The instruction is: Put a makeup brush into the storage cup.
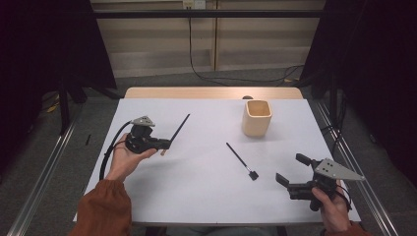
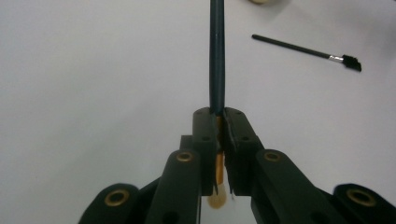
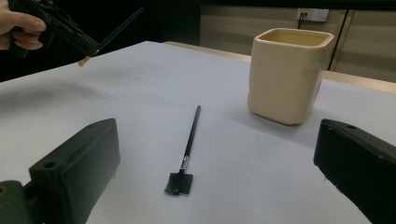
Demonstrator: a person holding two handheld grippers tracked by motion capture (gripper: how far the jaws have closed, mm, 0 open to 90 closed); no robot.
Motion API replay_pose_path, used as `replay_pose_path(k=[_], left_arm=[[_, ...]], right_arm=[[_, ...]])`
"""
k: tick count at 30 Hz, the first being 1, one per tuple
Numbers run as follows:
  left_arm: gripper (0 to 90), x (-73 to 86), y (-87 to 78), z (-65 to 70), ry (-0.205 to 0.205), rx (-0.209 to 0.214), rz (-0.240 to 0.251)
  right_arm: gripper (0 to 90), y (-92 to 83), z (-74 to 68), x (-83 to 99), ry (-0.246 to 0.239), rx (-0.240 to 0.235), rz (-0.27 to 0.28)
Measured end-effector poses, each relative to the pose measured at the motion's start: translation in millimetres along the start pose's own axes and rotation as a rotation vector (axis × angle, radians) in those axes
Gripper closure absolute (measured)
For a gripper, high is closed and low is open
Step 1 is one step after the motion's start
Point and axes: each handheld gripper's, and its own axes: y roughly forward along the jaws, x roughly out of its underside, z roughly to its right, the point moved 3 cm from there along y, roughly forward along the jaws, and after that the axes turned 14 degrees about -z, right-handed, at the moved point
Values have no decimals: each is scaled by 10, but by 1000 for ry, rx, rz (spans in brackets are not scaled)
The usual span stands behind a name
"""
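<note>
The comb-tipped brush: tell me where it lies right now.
In the high view the comb-tipped brush lies flat on the white table, right of centre, below the cream cup and just left of the open right gripper.

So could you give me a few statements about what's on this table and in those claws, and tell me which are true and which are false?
1. The left claw is shut on a thin dark brush. True.
2. The right claw holds the small comb-headed brush. False: its jaws stand open with nothing between them, and that brush lies on the table.
3. The cream cup stands upright on the table. True.
4. The held brush already sits inside the cup. False: it is lifted over the table's left side, well apart from the cup.
5. The comb-headed brush lies between the cup and the right claw. True.
</note>
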Motion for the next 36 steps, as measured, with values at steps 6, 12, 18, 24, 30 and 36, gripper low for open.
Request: replay_pose_path(k=[6,12,18,24,30,36], left_arm=[[841,24,-70,38,-9,7,66],[841,71,-149,62,-2,-7,114],[841,118,-158,86,-5,-16,169],[841,137,-216,166,6,-1,202],[841,183,-285,261,20,5,232],[841,212,-319,335,29,19,248]], right_arm=[[0,1,1,1,1,0,-1],[0,-6,0,-2,-5,-3,4],[0,-12,-3,-5,-3,-4,8],[0,-6,2,-2,-4,-4,6],[0,-10,9,1,3,-1,6],[0,-15,0,-3,-1,-5,11]])
